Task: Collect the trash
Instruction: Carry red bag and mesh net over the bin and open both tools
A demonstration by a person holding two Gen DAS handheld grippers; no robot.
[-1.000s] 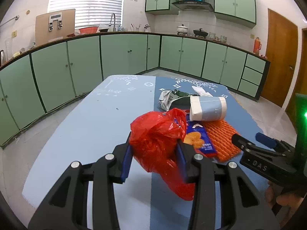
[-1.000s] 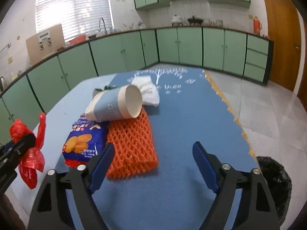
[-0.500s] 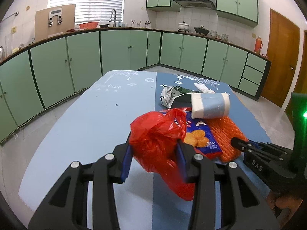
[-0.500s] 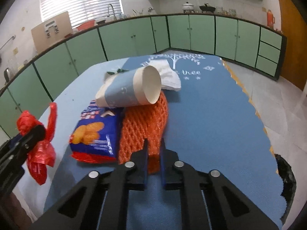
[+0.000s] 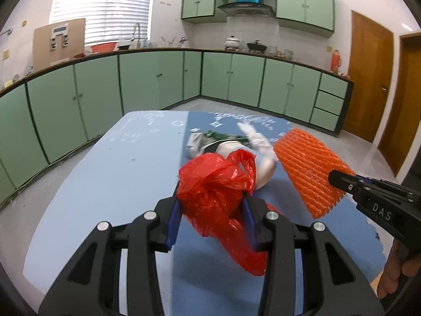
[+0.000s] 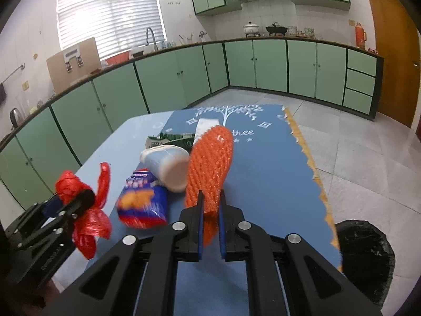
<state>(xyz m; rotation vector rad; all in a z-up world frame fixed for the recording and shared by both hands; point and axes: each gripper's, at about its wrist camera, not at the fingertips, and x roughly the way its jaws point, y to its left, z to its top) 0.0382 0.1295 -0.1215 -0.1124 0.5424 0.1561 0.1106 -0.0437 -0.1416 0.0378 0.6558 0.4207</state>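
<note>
Blue tablecloth point(image 6: 265, 163) — ribbed orange foam net point(image 6: 210, 163), crinkled red bag point(image 5: 213, 189) in tongs

1. Green base cabinets point(image 5: 158, 84) run along the white walls beneath a dark worktop.
2. A blinded window point(image 6: 110, 18) glows above the sink tap point(image 6: 150, 36).
3. Right of the cabinets stands a wooden door point(image 5: 371, 79).
4. Pale floor tiles point(image 6: 355, 142) lie below.

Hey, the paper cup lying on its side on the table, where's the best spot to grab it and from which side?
Probably across the paper cup body near its open mouth, coming from above: it lies on its side, mouth facing the right gripper, with the snack packet close beside it.
</note>
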